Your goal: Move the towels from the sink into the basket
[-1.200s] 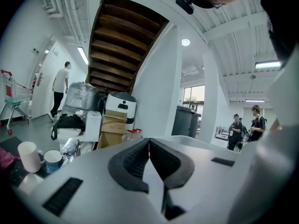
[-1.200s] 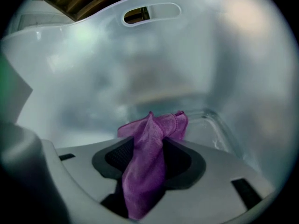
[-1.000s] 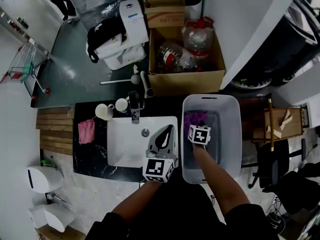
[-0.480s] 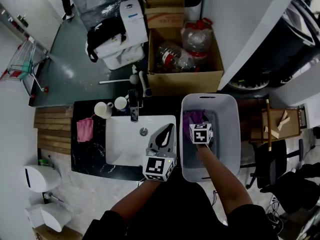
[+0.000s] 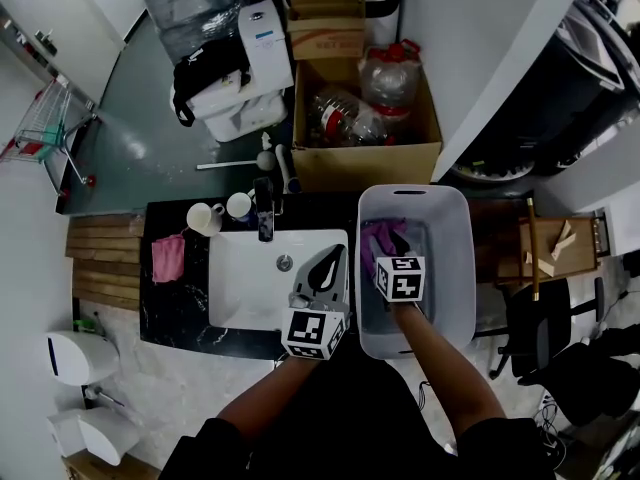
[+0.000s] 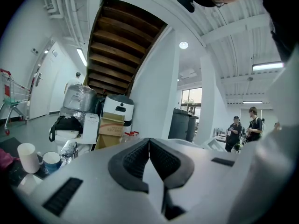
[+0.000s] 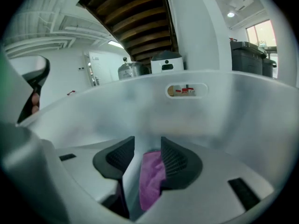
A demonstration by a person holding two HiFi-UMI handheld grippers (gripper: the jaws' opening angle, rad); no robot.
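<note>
Right gripper (image 7: 147, 146) rose clear of the purple towel (image 5: 380, 236), which lies in the basket (image 5: 455, 268) at its 12 o'clock. Jaws just narrowed, apart, gripping nothing. Left gripper (image 6: 149, 141) pinched together, empty, over the sink (image 5: 245, 288). Clear the rim before swinging back.

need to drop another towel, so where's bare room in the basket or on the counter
Basket: bare floor along its right wall; the purple towel fills the far left corner. Counter: a free strip nearer than the pink towel, left of the sink. Crowded by the cups and faucet.
</note>
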